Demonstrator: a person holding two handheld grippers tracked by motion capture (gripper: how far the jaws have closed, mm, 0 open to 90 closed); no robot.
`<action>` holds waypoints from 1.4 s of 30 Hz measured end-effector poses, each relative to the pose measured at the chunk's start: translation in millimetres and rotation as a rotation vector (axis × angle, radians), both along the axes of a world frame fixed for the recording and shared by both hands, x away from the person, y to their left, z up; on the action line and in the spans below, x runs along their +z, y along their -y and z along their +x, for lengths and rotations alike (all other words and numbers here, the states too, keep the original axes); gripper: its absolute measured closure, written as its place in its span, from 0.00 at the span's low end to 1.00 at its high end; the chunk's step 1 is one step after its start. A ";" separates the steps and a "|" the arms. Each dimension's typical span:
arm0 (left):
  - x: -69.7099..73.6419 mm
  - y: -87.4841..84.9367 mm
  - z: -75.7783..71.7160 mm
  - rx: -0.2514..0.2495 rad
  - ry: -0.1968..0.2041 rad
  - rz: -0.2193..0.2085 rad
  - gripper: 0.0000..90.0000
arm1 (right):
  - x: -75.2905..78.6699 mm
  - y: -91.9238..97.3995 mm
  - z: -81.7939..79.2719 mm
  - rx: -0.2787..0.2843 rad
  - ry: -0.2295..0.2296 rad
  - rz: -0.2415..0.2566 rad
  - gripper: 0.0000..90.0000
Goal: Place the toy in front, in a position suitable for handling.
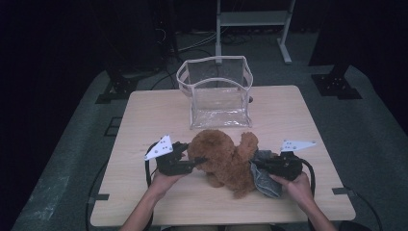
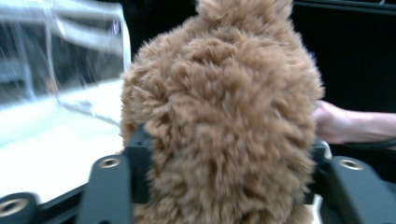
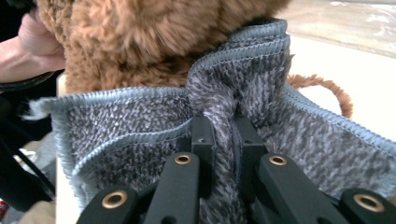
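A brown plush toy (image 1: 226,161) lies on the wooden table (image 1: 298,115) near its front edge. My left gripper (image 1: 201,161) comes in from the toy's left. In the left gripper view its jaws (image 2: 226,172) press into the fur of the plush toy (image 2: 224,116) from both sides. A grey knitted cloth (image 1: 267,185) lies against the toy's right side. My right gripper (image 1: 255,165) is shut on a bunched fold of that grey cloth (image 3: 116,126), pinched between the jaws (image 3: 224,135). The brown plush toy (image 3: 154,32) lies just behind the cloth.
A clear plastic bag (image 1: 216,91) with white trim stands upright and open-topped behind the toy, at the table's far middle. In the left gripper view the bag (image 2: 60,46) is at the upper left. A white metal stand (image 1: 252,19) is on the floor beyond the table.
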State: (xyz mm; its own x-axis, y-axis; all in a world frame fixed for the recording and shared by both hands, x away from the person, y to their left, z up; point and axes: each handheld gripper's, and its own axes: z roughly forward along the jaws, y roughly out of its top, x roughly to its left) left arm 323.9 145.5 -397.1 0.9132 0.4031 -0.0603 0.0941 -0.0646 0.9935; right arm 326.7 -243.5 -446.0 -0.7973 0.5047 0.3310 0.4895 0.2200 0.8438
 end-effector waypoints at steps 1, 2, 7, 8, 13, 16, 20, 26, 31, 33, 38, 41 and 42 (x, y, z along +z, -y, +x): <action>8.1 0.1 -1.5 0.002 0.020 -0.004 0.51 | 1.6 -3.8 -0.1 0.006 0.001 0.003 0.91; 16.1 -0.9 -2.4 0.003 0.035 -0.006 0.51 | 2.7 -7.8 0.5 0.019 0.003 0.008 0.91; 43.2 -10.4 -4.5 0.016 0.091 0.068 0.50 | 6.8 -22.9 4.5 0.082 -0.019 0.081 0.90; 42.9 -11.3 -4.7 0.012 0.087 0.075 0.49 | 7.6 -21.3 4.1 0.082 -0.020 0.088 0.90; 37.8 -9.7 -7.7 0.002 0.085 0.070 0.47 | 25.6 18.4 -5.0 0.021 0.013 0.177 0.90; 41.3 -4.6 -8.1 -0.004 0.096 0.088 0.46 | 56.4 30.3 -11.5 0.029 0.081 0.184 0.90; 48.4 6.9 -10.4 -0.015 0.122 0.135 0.46 | 107.0 18.9 -11.1 0.096 0.179 0.175 0.90; 57.0 25.2 -12.3 -0.038 0.148 0.195 0.44 | 171.4 -17.8 -4.3 0.230 0.237 0.151 0.90; 58.7 39.1 -11.6 -0.053 0.149 0.218 0.42 | 194.9 -58.4 2.4 0.285 0.256 0.025 0.90; 58.8 43.7 -11.5 -0.063 0.153 0.234 0.41 | 192.0 -66.2 7.2 0.283 0.243 -0.014 0.90; 57.5 52.5 -11.1 -0.079 0.147 0.261 0.27 | 171.8 -65.0 11.3 0.261 0.214 -0.110 0.90; 57.4 54.3 -9.0 -0.078 0.133 0.248 0.18 | 163.5 -57.1 13.0 0.251 0.196 -0.093 0.90; 57.6 54.7 -8.4 -0.075 0.124 0.247 0.15 | 161.5 -56.2 13.1 0.250 0.194 -0.091 0.90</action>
